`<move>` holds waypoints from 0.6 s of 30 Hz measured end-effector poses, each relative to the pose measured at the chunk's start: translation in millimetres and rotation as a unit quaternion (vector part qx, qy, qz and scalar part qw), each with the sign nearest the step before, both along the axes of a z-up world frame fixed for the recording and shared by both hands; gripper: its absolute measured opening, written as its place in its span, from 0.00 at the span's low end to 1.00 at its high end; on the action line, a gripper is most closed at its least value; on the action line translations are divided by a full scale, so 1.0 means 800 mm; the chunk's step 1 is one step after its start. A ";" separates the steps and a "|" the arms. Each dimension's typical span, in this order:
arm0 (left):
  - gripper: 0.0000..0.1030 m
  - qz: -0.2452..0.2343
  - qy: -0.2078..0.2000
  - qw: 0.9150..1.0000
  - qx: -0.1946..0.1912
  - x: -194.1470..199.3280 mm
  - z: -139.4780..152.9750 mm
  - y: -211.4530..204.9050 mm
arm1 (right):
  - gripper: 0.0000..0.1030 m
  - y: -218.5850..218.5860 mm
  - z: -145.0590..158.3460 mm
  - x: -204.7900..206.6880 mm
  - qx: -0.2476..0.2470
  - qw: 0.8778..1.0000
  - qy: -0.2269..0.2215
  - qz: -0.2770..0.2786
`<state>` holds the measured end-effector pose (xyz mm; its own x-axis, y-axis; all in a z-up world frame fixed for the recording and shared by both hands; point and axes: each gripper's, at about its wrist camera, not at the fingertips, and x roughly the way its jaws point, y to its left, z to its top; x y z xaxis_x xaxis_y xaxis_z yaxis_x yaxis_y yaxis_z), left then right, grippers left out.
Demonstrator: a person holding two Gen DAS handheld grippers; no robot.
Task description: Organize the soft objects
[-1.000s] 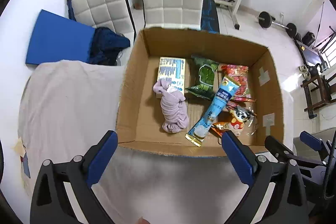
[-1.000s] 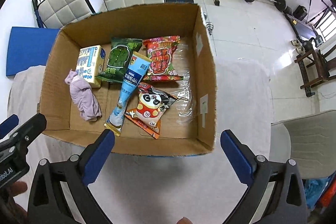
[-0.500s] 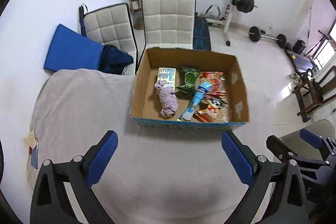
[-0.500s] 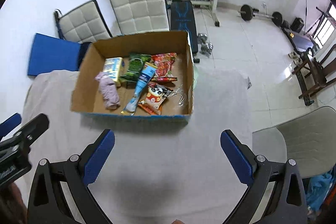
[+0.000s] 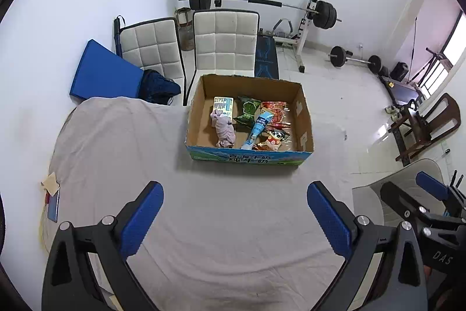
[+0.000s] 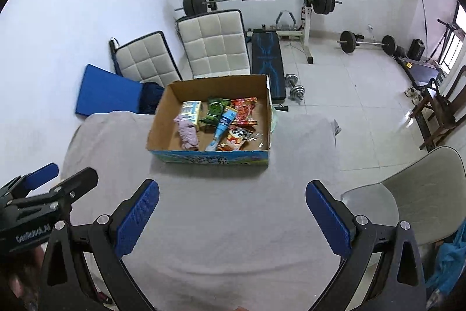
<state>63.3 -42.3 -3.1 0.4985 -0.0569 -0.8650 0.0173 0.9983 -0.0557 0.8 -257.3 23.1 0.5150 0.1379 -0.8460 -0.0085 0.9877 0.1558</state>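
home gym room with white walls, and a table under a grey cloth takes up the foreground. a cardboard box sits on the cloth toward its far edge, open on top, with blue-green print on its near wall. inside the box a crumpled lilac cloth lies at the left, touching a yellow carton behind it. right of that is a green snack bag, a blue tube-shaped packet lying diagonally, a red snack bag and a panda-print packet at the box's near right. both grippers hang over the cloth on the near side of the box, well apart from it. left gripper has its jaws spread wide, nothing between them. right gripper is the same, spread and empty. behind the box stand two white quilted chairs and a barbell rack.
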 end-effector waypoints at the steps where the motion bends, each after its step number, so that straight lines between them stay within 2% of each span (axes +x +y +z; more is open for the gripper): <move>1: 0.98 0.001 -0.003 1.000 0.001 -0.003 0.005 0.001 | 0.99 0.000 0.005 -0.007 -0.001 1.000 -0.002 0.001; 5: 0.98 0.009 -0.018 1.000 0.000 -0.018 0.021 0.004 | 0.99 0.000 0.026 -0.032 -0.001 1.000 -0.010 0.003; 9: 0.98 0.011 -0.019 1.000 0.011 -0.023 0.022 0.002 | 0.99 -0.003 0.039 -0.045 -0.005 1.000 -0.012 0.000; 18: 0.98 0.010 -0.041 0.999 0.016 -0.022 0.021 -0.001 | 0.99 -0.008 0.046 -0.026 -0.035 0.999 -0.023 -0.015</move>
<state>45.9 -43.2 13.9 0.5693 -0.0187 -0.8219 -0.0001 0.9997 -0.0228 -19.7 -263.7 59.7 0.5572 0.0624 -0.8281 0.0157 0.9962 0.0856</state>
